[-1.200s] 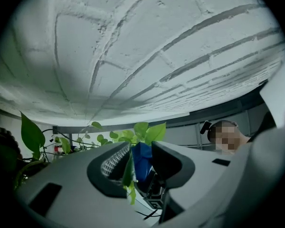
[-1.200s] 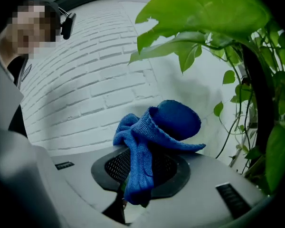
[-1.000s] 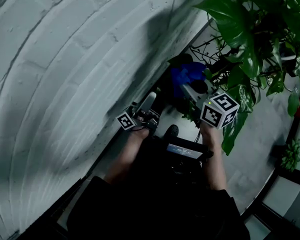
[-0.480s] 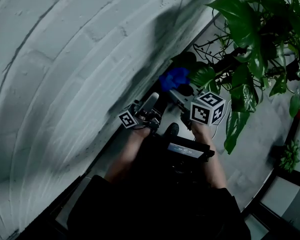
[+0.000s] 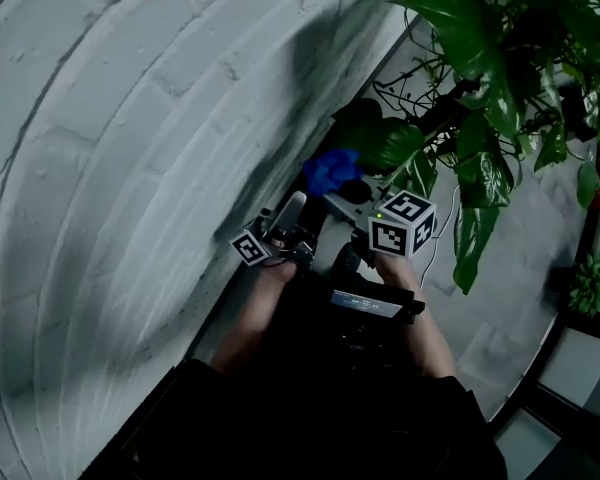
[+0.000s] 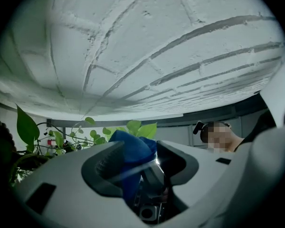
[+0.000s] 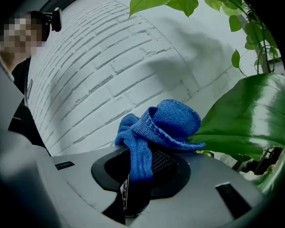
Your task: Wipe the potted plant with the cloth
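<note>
Leftward and lower is where the right gripper (image 5: pixel 338 186) has swung since a second ago, off the foliage and in toward the left gripper (image 5: pixel 292 210), bringing the cloth (image 5: pixel 330 168) with it. Meanwhile the left jaws have just been opening.

Behind everything curves the white brick wall (image 5: pixel 130 118). The potted plant (image 5: pixel 490 98) fills the upper right of the head view; its pot I cannot make out. One broad leaf (image 7: pixel 247 113) hangs just beside the cloth, its edge touching the wad.

Both grippers meet near the wall's foot. Left jaws stand spread, with blue fabric showing between them but neither pad pressing it. Right jaws pinch a narrow strand of the cloth, the rest bunched above them.

Likely trouble: that thin pinch – a drag across the leaf could pull the strand free, and a bunched wad would wipe poorly. An unsupported leaf might fold or tear under pressure.
</note>
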Motion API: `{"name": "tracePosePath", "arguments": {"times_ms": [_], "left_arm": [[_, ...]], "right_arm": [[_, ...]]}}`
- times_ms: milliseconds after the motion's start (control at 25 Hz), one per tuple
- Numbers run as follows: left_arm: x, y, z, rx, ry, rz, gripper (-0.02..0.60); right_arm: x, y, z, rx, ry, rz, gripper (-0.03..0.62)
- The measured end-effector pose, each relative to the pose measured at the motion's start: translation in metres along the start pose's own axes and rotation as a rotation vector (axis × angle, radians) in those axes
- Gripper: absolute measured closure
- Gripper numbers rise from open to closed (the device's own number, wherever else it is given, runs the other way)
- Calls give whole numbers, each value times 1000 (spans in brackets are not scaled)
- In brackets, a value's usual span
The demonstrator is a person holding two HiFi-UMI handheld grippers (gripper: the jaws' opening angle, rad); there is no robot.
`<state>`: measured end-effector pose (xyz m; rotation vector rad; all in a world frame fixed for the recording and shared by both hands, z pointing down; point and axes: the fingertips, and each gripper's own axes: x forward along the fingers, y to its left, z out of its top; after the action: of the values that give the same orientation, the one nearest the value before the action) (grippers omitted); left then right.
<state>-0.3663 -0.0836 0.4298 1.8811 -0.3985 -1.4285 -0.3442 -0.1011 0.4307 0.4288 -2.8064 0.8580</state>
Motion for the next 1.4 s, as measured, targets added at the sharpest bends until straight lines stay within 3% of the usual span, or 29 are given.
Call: {"name": "tracePosePath", "arguments": {"times_ms": [480, 840, 1160, 1320, 1400], "left_arm": [[-29, -9, -5, -53, 22, 21, 373], [-25, -34, -32, 10, 50, -4, 373], [-13, -52, -112, 42, 107, 4, 373], [-13, -20, -115, 26, 123, 27, 373], [-10, -28, -119, 40, 136, 42, 373]], "right_arm": [[3, 20, -30, 24, 12, 6, 487], [-37, 37, -31, -26, -25, 58, 487], [-148, 32, -44, -4, -167, 56, 487], [-174, -12, -42, 87, -300, 48, 487], [-195, -13, -34, 128, -383, 69, 487]]}}
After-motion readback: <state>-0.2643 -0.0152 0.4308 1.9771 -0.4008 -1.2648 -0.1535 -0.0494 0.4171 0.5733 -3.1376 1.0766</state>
